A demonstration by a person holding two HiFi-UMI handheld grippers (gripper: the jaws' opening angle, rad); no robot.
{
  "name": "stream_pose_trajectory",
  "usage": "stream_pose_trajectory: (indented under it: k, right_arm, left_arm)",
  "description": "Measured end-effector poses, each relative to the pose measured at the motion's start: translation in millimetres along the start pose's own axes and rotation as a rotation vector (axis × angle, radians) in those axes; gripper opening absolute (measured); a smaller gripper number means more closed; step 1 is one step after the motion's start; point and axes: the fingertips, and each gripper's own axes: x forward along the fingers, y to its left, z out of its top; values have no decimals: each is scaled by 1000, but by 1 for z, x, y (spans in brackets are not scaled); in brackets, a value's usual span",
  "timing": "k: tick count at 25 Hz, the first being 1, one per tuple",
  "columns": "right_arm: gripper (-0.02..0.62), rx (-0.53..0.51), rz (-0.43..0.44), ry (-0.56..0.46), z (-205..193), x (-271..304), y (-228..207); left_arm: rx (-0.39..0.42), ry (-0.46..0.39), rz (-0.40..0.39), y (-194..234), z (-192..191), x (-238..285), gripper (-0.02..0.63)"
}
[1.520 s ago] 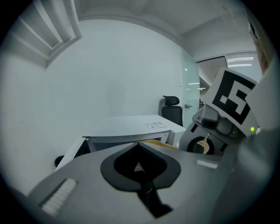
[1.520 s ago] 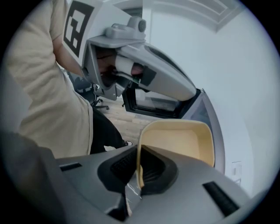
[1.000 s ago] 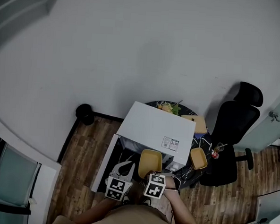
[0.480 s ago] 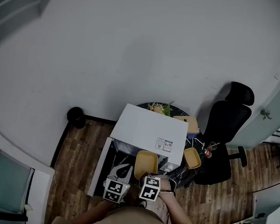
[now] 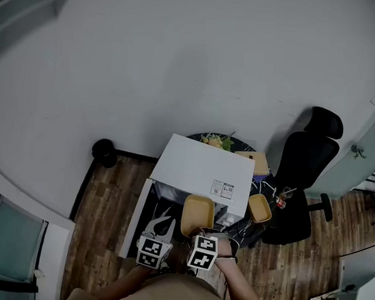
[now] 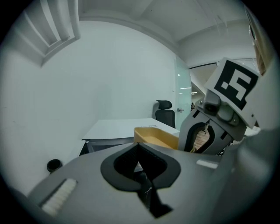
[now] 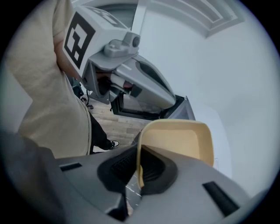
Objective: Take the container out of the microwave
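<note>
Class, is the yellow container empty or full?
Empty. The container shows a bare yellow inside, with its rim clamped in the right gripper's jaws.

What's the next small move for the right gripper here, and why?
Probably ease the container straight back, clear of the microwave. The right gripper is shut on its rim, and in the head view the container sits just in front of the opening, with the door open to the left. The left gripper is shut and empty.
</note>
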Motion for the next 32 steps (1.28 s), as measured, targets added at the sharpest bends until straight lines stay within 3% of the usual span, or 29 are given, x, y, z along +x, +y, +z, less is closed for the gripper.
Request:
stream_pose_trajectory:
  k: [8, 32]
  right_arm:
    - [9, 3, -54, -14, 6, -13, -10]
    - [9, 4, -35, 13, -7, -8, -13]
  left_arm:
    - [9, -24, -16, -8, 7, -3, 8]
    - [29, -20, -33, -10, 13, 7, 8]
